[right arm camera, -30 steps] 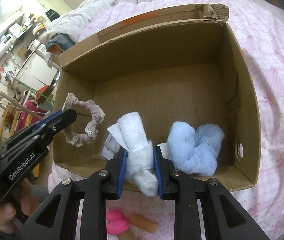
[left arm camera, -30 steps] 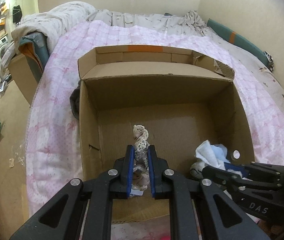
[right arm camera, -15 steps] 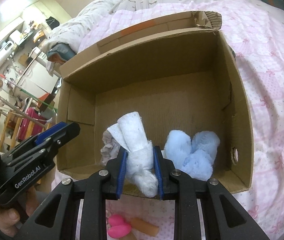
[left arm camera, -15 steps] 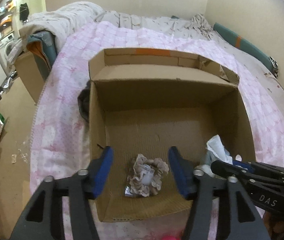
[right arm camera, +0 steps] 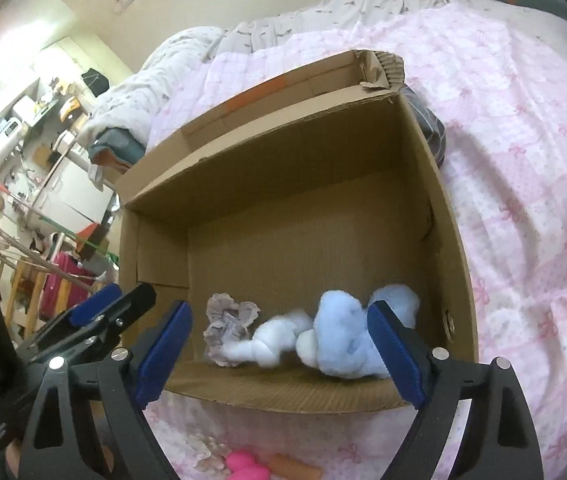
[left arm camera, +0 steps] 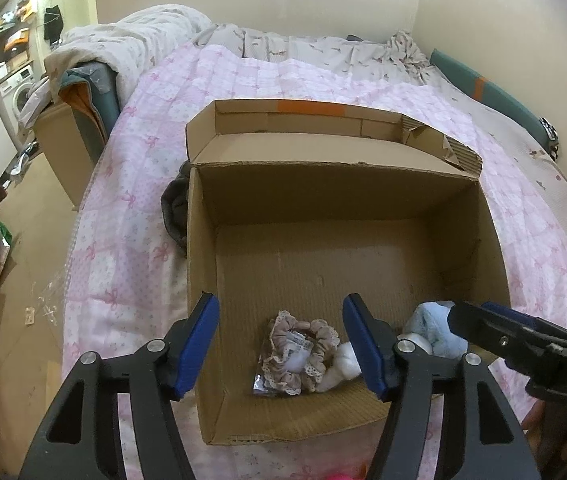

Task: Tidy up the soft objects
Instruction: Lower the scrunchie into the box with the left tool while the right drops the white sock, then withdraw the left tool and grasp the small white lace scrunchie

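Note:
An open cardboard box [left arm camera: 323, 184] [right arm camera: 449, 216] sits on the pink bedspread. Inside, near the front wall, lie a beige lace scrunchie [left arm camera: 297, 350] [right arm camera: 229, 320], a white soft item [left arm camera: 341, 366] [right arm camera: 271, 342] and a fluffy light-blue item [left arm camera: 437, 330] [right arm camera: 349, 336]. My left gripper [left arm camera: 281, 346] is open and empty above the scrunchie. My right gripper [right arm camera: 279, 354] is open and empty above the white and blue items. Each gripper also shows at the edge of the other's view.
A pink object [right arm camera: 245, 466] and an orange-brown piece [right arm camera: 295, 467] lie on the bedspread in front of the box. A dark cloth [left arm camera: 175, 208] lies against the box's left side. The bed edge and cluttered floor are to the left.
Both grippers opened. The left one dropped the scrunchie into the box, then the right one released the white item beside it. Both grippers have pulled back and up.

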Demonstrator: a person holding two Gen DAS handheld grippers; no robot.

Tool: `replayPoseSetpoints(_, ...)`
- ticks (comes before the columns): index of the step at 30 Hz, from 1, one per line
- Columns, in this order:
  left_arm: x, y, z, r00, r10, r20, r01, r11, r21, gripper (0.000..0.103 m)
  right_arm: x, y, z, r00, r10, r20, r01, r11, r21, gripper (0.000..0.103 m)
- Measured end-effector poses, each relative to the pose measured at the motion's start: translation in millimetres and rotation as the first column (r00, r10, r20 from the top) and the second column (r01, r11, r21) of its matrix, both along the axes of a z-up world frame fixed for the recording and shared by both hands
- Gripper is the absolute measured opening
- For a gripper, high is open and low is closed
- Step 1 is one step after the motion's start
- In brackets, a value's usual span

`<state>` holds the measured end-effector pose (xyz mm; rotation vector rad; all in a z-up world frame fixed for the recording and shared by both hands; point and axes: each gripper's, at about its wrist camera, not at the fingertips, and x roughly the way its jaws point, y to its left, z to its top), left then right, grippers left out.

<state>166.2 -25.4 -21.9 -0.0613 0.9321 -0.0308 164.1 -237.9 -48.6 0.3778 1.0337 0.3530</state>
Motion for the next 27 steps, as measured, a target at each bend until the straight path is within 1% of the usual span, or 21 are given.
replayPoseSetpoints(4,-3.9,-0.4,3.6,1.0,-0.001,0.0,0.001,1.0,-0.01,0.061,-0.4,1.3,-0.2,1.0,0.007,-0.006,-0.007,1.0,-0.009,0.095)
replayPoseSetpoints(9,-14.5,5.3,9.5,1.0,0.007,0.01,-0.007,1.0,0.007,0.061,-2.5,2.7,2.6,1.0,0.006,-0.002,-0.006,1.0,-0.011,0.095)
replayPoseSetpoints(12,-22.0,13.9,11.4,1.0,0.025,0.005,-0.025,1.0,-0.012,0.061,-5.7,0.0,4.4,1.0,-0.002,-0.003,0.002,1.0,-0.013,0.095)
replayPoseSetpoints(15,-28.0,19.3,10.2,0.999,0.037,-0.013,-0.037,0.999,-0.016,0.061,-13.6,-3.6,8.6,1.0,-0.001,0.0,0.001,1.0,-0.019,0.095)
replayPoseSetpoints(19,-39.8,24.5,16.0,0.999,0.051,-0.005,-0.051,0.998,-0.024,0.061,-27.8,-7.3,16.6,1.0,0.012,0.022,-0.011,0.999,-0.046,0.095)
replayPoseSetpoints(22,-50.2,27.1,19.0,0.997,0.081,0.001,-0.081,0.997,-0.003,0.061,-37.6,-9.3,18.4,0.999,0.014,0.029,-0.013,0.998,-0.057,0.095)
replayPoseSetpoints(24,-56.6,28.7,16.8,0.996,0.087,-0.013,-0.087,0.996,-0.003,0.061,-43.4,-11.7,15.5,1.0,0.015,0.013,-0.014,0.999,-0.038,0.095)
replayPoseSetpoints(26,-64.7,31.0,13.1,0.996,0.088,-0.033,-0.089,0.996,-0.027,0.061,-48.5,-17.3,11.0,1.0,-0.003,-0.017,0.003,1.0,0.009,0.095)
replayPoseSetpoints(27,-68.5,31.5,11.9,0.996,0.086,-0.037,-0.087,0.995,-0.039,0.061,-51.0,-18.4,10.4,1.0,-0.008,-0.022,0.009,1.0,0.014,0.095)
